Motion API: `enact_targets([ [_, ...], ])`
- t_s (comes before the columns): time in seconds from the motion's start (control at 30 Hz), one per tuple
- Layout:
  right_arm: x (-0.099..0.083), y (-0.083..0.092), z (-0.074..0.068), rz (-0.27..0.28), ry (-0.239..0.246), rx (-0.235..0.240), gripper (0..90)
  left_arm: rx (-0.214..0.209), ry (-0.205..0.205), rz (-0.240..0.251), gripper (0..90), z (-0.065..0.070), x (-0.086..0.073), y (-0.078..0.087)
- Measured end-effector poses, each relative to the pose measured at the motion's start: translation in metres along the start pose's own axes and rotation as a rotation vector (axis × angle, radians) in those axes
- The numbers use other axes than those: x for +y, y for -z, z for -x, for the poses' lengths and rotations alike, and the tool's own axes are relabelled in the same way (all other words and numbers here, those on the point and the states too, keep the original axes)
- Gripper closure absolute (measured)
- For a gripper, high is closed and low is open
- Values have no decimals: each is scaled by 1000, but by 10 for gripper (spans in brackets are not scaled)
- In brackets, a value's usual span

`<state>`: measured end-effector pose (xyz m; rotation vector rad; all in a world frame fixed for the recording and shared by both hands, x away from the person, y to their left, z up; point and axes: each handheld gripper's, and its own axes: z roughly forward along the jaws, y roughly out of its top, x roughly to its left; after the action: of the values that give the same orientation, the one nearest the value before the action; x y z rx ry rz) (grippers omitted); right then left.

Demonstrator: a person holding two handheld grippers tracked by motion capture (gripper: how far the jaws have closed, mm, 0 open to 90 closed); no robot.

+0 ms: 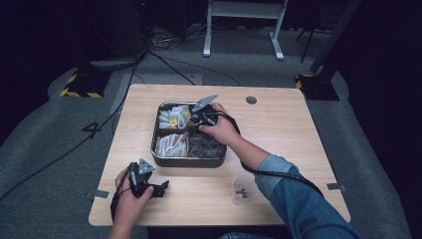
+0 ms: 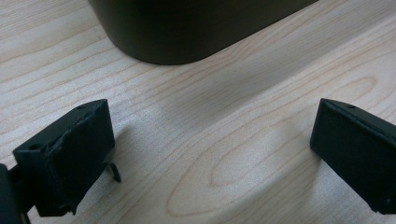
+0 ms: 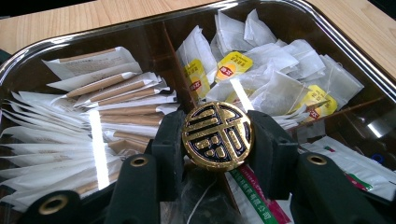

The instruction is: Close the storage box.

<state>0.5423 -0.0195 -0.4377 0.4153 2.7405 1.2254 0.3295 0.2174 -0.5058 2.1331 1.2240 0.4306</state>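
Centrally, round gold knob (image 3: 217,136), ornate black-inlaid face

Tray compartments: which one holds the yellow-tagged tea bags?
The far-left compartment of the tray: white bags with yellow tags. The one nearer holds paper sticks.

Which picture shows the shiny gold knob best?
The right gripper view: the gold knob sits close up, clamped between the right hand-held gripper's jaws, its pattern clear. In the high view, that spot is too small to make out. The left gripper view faces bare table.
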Motion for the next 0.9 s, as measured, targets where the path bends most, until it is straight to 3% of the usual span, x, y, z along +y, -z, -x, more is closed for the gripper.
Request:
enact_targets([
  [0.43,0,-1,-1,9,-4,-16,581,0,0,0,1,0,0,0],
  [0.67,-2,3,-2,49,-11,-24,461,0,0,-1,2,0,0,0],
  [0.9,-2,18,1,85,-21,-27,428,-1,0,-1,1,0,0,0],
])
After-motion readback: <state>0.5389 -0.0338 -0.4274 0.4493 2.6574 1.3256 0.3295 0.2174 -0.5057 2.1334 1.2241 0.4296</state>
